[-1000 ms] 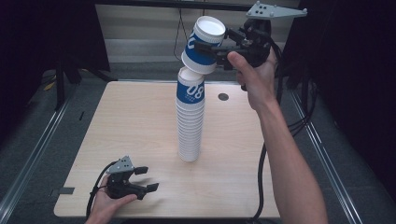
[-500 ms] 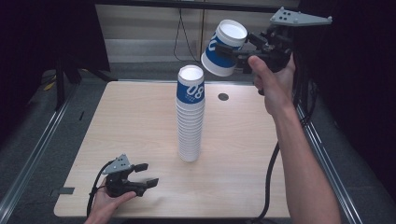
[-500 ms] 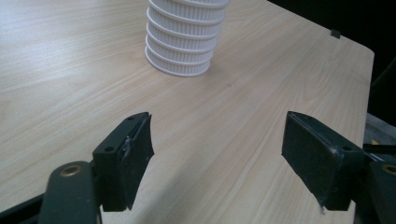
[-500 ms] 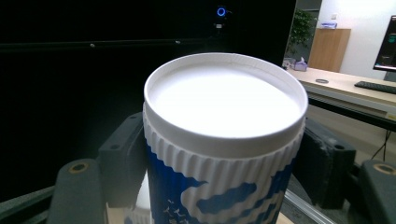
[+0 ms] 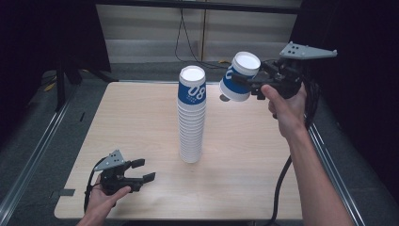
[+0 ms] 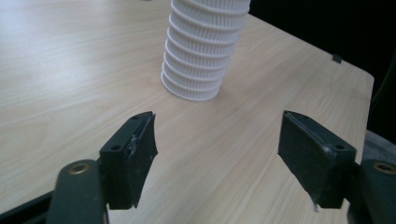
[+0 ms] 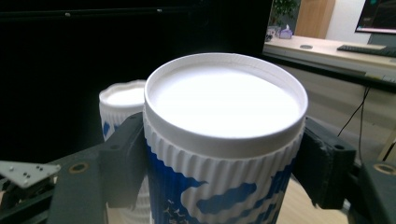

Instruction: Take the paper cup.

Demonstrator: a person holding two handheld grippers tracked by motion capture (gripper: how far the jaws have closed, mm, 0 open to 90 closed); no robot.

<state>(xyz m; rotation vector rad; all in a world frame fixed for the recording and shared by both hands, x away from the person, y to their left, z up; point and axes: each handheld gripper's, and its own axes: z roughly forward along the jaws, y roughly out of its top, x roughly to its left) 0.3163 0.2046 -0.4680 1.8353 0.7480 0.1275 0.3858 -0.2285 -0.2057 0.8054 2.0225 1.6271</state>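
A tall stack of ribbed white paper cups (image 5: 190,117) stands mid-table, its top cup printed blue; its base appears in the left gripper view (image 6: 201,56). My right gripper (image 5: 248,84) is in the air to the right of the stack's top, shut on one blue-and-white cup (image 5: 240,77) tilted bottom-up. In the right gripper view both jaws press that cup (image 7: 224,140), with the stack (image 7: 122,100) behind it. My left gripper (image 5: 142,170) rests near the table's front left corner. Its jaws have just been closing and stand apart (image 6: 217,149) with nothing between them.
The wooden table (image 5: 141,117) has bare room around the stack. A small dark spot (image 5: 222,98) lies on it just under the held cup. A cable (image 5: 282,188) trails from the right gripper over the table's right edge. Metal rails (image 5: 37,155) run along the left.
The right gripper has carried the cup off the stack's top, to the right and downward. The left gripper's jaws have narrowed, and that hand stayed in place.
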